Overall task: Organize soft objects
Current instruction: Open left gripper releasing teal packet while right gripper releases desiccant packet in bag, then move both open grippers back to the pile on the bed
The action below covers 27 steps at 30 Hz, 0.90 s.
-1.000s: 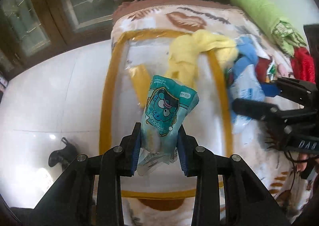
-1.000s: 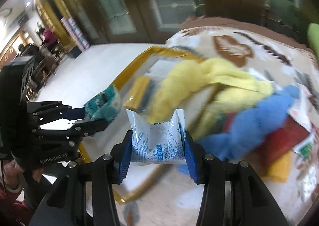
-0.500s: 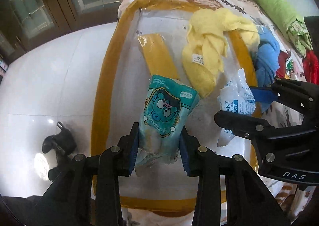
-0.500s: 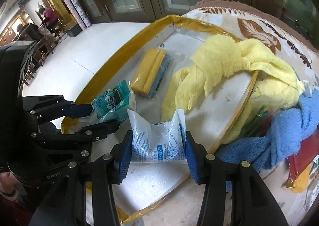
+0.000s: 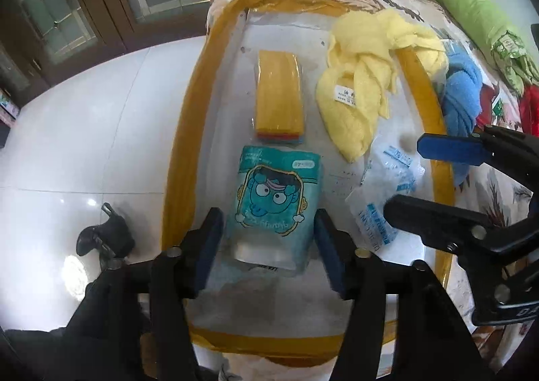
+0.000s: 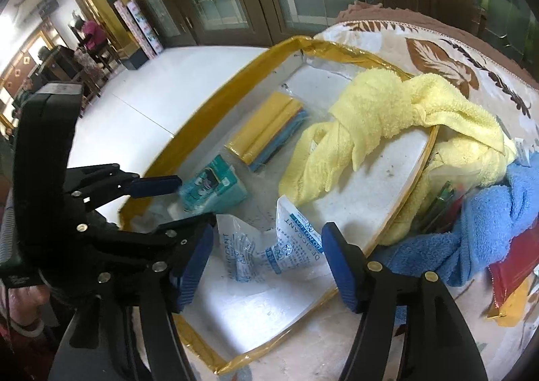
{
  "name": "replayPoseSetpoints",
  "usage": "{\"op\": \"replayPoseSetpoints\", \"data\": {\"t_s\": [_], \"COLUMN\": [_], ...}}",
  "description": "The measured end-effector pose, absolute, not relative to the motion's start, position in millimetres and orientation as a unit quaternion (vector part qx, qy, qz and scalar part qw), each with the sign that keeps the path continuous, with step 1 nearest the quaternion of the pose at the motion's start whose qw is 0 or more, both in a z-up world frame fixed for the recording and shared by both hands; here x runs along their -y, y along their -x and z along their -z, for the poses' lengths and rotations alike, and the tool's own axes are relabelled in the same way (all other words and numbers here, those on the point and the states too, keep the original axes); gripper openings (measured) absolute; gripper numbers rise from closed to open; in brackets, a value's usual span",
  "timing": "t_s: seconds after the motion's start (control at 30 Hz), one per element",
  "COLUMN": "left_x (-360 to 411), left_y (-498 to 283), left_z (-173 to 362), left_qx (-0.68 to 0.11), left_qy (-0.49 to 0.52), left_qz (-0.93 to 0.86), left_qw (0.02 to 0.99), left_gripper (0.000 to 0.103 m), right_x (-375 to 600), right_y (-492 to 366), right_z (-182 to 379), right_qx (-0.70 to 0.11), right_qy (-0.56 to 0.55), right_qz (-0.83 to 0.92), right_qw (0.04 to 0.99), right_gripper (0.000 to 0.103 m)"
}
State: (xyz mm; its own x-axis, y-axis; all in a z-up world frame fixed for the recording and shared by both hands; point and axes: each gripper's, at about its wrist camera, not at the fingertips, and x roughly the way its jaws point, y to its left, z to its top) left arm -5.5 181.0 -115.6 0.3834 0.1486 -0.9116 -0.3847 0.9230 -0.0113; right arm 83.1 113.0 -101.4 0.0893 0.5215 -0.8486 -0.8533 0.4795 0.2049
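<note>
we see a clear storage bag with a yellow rim (image 5: 182, 152) lying open on a leaf-patterned blanket (image 6: 434, 54), and we place everything else against it. inside the bag, near its front edge, the teal tissue pack (image 5: 276, 202) lies flat on the bag's floor. our left claw (image 5: 269, 246) straddles it, the jaws opening, the blue pads standing off from the pack's sides with a gap on each side, so nothing is pinched. just beyond the tissue pack, deeper in the bag, lies a pack of yellow cloths (image 5: 279, 95) with coloured layers showing at its near end.

to the right of the tissue pack, still inside the bag, the white desiccant packet (image 6: 269, 246) lies crumpled on the floor. our right claw (image 6: 266, 260) hangs over it with jaws opening, the packet between them but the pads apart from it. in the left wrist view the same claw (image 5: 421, 179) reaches in over the bag's right rim.

a knotted yellow towel (image 6: 380, 118) drapes over the bag's right rim, part inside and part outside. outside that rim a blue towel (image 6: 488, 222) is bunched against it, with red cloth (image 6: 515, 266) just past it. farther off from the bag, at the blanket's far right, a green roll (image 5: 471, 10) lies. left of the bag is white tiled floor (image 5: 84, 132), with a small black object (image 5: 104, 236) on it.
</note>
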Motion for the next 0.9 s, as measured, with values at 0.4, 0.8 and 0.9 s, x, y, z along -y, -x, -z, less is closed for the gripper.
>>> {"op": "replayPoseSetpoints", "data": {"t_s": [0.4, 0.8, 0.9], "left_x": [-165, -105, -82], "left_y": [16, -37, -63], "left_z": [78, 39, 41], "left_qx": [-0.497, -0.464, -0.467], "left_qy": [0.068, 0.066, 0.055], "left_qz": [-0.177, -0.116, -0.097], "left_qw": [0.847, 0.876, 0.877], "left_gripper": [0.084, 0.084, 0.084], "right_x": [-72, 45, 56], "right_y": [-86, -153, -160], "right_z": [69, 61, 59], "right_qx": [-0.451, -0.457, -0.456], "right_qy": [0.127, 0.085, 0.085], "right_qz": [-0.489, -0.369, -0.356], "right_qw": [0.735, 0.805, 0.811], "right_gripper": [0.070, 0.070, 0.070]}}
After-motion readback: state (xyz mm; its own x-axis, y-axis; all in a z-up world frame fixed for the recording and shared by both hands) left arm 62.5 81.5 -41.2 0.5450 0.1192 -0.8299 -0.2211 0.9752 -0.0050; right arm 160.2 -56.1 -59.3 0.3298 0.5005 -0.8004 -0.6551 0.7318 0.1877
